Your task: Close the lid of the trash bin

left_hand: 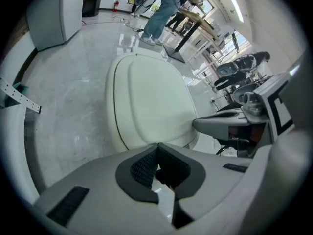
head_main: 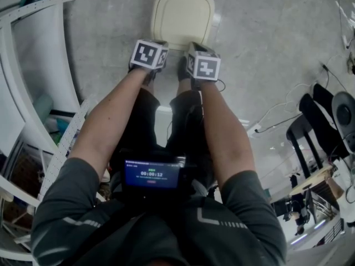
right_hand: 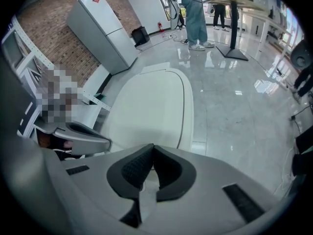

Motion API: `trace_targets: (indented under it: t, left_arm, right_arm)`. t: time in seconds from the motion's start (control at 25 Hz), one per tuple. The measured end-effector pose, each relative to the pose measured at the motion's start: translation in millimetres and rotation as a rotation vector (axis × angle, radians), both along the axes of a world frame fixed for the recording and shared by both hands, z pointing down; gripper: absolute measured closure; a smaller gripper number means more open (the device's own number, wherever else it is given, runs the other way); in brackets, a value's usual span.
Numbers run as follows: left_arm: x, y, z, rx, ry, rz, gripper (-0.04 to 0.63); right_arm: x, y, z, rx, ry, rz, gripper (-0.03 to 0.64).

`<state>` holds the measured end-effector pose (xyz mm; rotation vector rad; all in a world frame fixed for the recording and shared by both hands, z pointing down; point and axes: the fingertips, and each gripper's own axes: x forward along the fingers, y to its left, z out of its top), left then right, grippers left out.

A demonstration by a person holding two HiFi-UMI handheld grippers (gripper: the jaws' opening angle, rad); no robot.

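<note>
Strapped at the person's chest, a small black device with a blue-lit screen (head_main: 151,175) sits nearest, and two bare forearms reach out from it to the grey left gripper (head_main: 147,60) and grey right gripper (head_main: 199,68), held side by side. Each claw is pressed together at the tips with nothing between them. Both hang over the near edge of the cream, rounded-square plastic trash bin (head_main: 183,15), which stands on the polished grey floor (head_main: 266,54), its lid (left_hand: 151,97) lying flat down on the bin.

A closed cream trash bin (head_main: 183,15) stands on the grey floor (head_main: 266,37).
</note>
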<state>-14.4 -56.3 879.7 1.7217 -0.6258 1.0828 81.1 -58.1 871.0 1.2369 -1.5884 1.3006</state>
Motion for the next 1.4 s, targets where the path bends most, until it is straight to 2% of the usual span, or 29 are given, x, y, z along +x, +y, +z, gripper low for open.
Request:
trace_targets:
  t: [0.08, 0.16, 0.48, 0.6, 0.76, 0.96, 1.16, 1.24, 1.4]
  left_arm:
    - [-5.2, 0.8, -1.2, -0.008, -0.020, -0.012, 0.595]
    - [-14.8, -5.6, -7.1, 0.024, -0.041, -0.039, 0.595]
    - [-19.4, -56.1, -81.6, 0.176, 0.042, -0.172, 0.595]
    - [-16.7, -75.3, -113.7, 0.235, 0.063, -0.170, 0.595]
    - [-17.5, -99.3, -162.0, 0.310, 0.101, -0.199, 0.595]
    - [-5.7, -116.9, -219.4, 0.398, 0.169, -0.171, 0.595]
    - [4.3, -126.2, -290.2, 0.500, 0.249, -0.174, 0.595]
    - [5.1, -132.5, -324.4, 0.551, 0.290, -0.180, 0.595]
    - [-3.7, -133.6, -379.9, 0.629, 0.342, -0.190, 0.595]
  right_arm:
    - [5.6, 2.4, -2.8, -0.003, 0.025, -0.008, 0.606]
    - [8.4, -1.3, -11.2, 0.023, 0.016, 0.008, 0.606]
    - [17.0, -41.2, -79.3, 0.161, -0.025, 0.014, 0.607]
    - [19.5, -65.2, -116.6, 0.221, -0.065, 0.025, 0.607]
    - [18.0, -97.7, -180.0, 0.357, -0.135, 0.032, 0.607]
    - [21.5, -128.8, -268.0, 0.510, -0.194, 0.058, 0.607]
    - [34.6, -138.8, -341.9, 0.604, -0.236, 0.100, 0.607]
    - [37.0, -139.5, -370.1, 0.649, -0.250, 0.075, 0.607]
    - [28.2, -129.3, -414.7, 0.718, -0.256, -0.047, 0.607]
